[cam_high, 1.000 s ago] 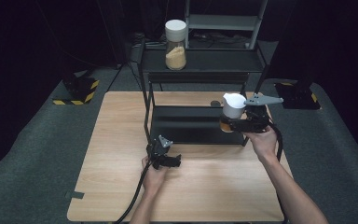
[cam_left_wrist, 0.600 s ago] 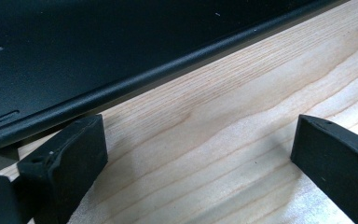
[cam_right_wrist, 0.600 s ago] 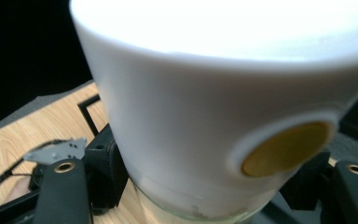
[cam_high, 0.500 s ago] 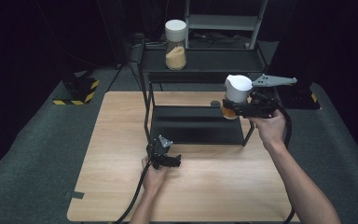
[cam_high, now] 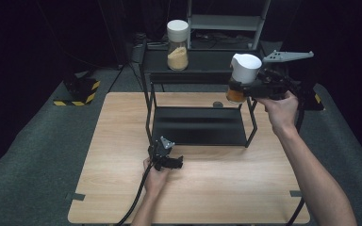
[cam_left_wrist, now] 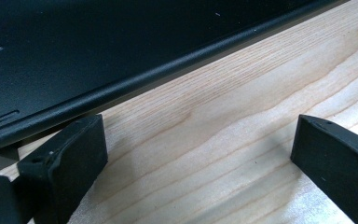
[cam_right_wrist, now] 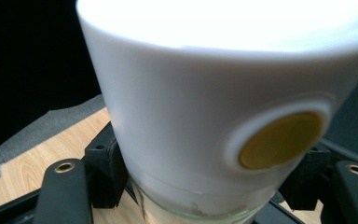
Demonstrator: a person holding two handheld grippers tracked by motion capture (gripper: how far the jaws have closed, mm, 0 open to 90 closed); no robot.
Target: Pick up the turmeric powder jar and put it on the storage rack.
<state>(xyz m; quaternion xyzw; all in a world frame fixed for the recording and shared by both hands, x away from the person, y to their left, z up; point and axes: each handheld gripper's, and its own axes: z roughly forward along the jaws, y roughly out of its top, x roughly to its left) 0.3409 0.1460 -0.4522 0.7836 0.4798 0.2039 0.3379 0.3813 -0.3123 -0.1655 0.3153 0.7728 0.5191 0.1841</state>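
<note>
Right gripper [cam_high: 238,89] clamps a white-lidded jar [cam_high: 243,76], held in the air at the black rack's [cam_high: 198,75] top right corner. Step: shelving. Next: level it over the shelf. Left gripper [cam_high: 169,162] open, empty, before the rack.

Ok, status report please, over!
Right tool shut on white-lidded jar, beside the rack's top shelf. Left tool open, empty. Second jar stands clear.
</note>
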